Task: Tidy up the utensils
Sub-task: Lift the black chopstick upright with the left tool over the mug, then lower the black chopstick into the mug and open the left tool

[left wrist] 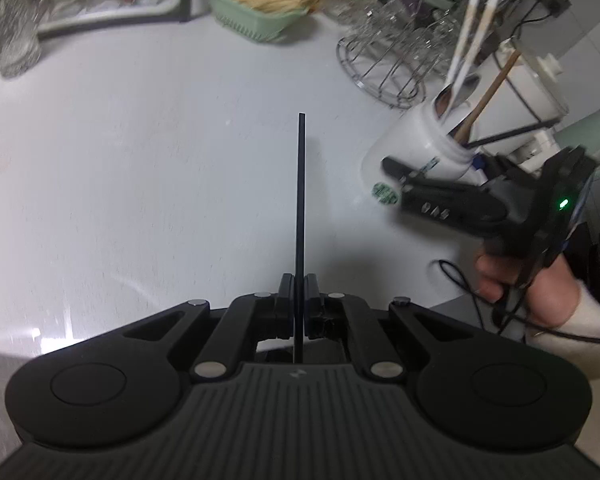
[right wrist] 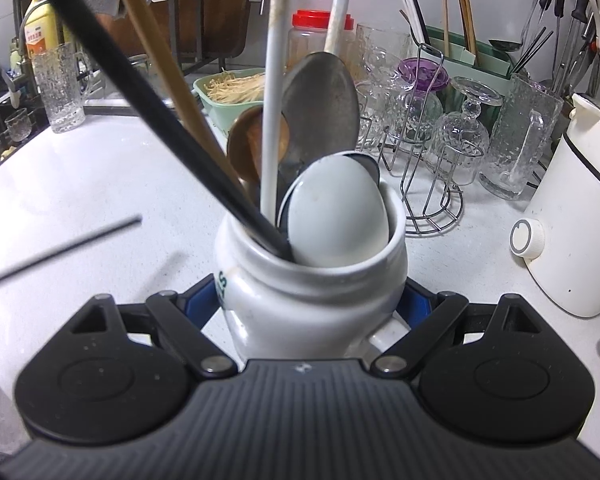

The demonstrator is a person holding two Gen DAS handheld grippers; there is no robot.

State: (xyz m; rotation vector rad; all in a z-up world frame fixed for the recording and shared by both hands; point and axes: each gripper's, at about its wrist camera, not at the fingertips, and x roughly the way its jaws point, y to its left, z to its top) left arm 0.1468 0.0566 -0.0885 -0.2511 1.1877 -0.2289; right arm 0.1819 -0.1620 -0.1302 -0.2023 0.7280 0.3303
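Black and thin, a single chopstick [left wrist: 301, 200] stands pinched between the closed fingers of our left gripper [left wrist: 299, 294], held above the pale countertop [left wrist: 140, 160] and well apart from the white jar [left wrist: 412, 156] that serves as utensil holder. Our right gripper [right wrist: 314, 308] clamps that jar by its sides, steadying it near the counter's right end; in the right wrist view the same chopstick shows as a blurred dark rod [right wrist: 60, 248] off to the left. We judge the task well along: the jar already carries a matching black chopstick [right wrist: 160, 120], a wooden spoon [right wrist: 256, 144], a metal spoon [right wrist: 324, 100] and a pale spoon bowl [right wrist: 336, 216], with two white handles rising above the rim. What looks left is to drop the lifted chopstick in beside its mate; we see no other loose utensil on the bare counter ahead. Behind, a green basket [left wrist: 256, 12] holds a heap of pale sticks, and a wire rack [right wrist: 428, 184] keeps upturned glasses beside a glass mug [right wrist: 520, 140].
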